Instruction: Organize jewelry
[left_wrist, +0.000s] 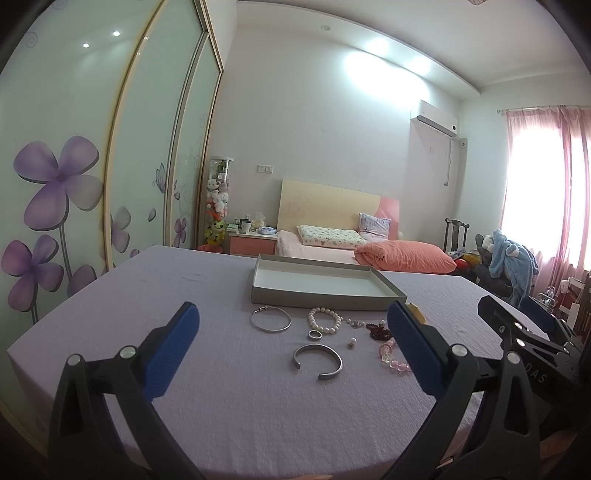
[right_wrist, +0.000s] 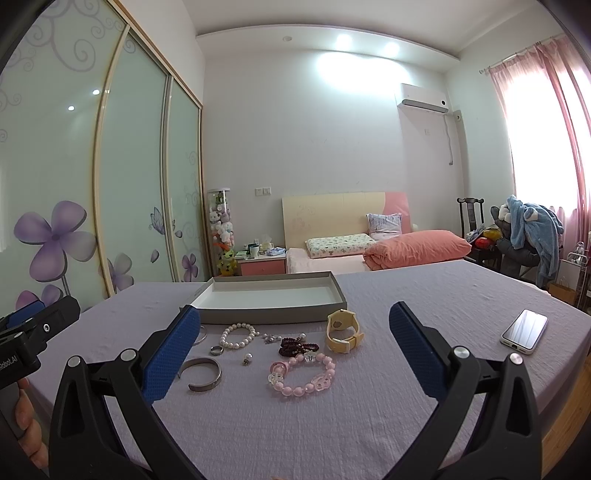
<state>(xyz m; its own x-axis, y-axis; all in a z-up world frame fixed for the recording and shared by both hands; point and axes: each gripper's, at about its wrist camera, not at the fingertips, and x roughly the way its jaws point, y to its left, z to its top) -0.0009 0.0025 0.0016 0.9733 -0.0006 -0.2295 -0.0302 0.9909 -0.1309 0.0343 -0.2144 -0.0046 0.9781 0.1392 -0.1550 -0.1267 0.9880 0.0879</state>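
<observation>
Grey tray (right_wrist: 273, 314), phone (right_wrist: 524, 331) near watch (right_wrist: 343, 330)

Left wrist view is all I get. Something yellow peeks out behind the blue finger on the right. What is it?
Observer: A cream-yellow wristwatch, lying on the cloth just in front of the tray's near right corner.
Operator: And those pink beads beside that finger, are they a loose string?
Observer: No, they form a closed pink bead bracelet with clear charms, lying flat.
Operator: Anything further right on the table that I can't see?
Observer: Yes, a smartphone lies face up near the right edge, apart from the jewelry.
Operator: Is the right gripper holding anything?
Observer: No, the right gripper is open, its fingers spread wide above the cloth with nothing between them.
</observation>
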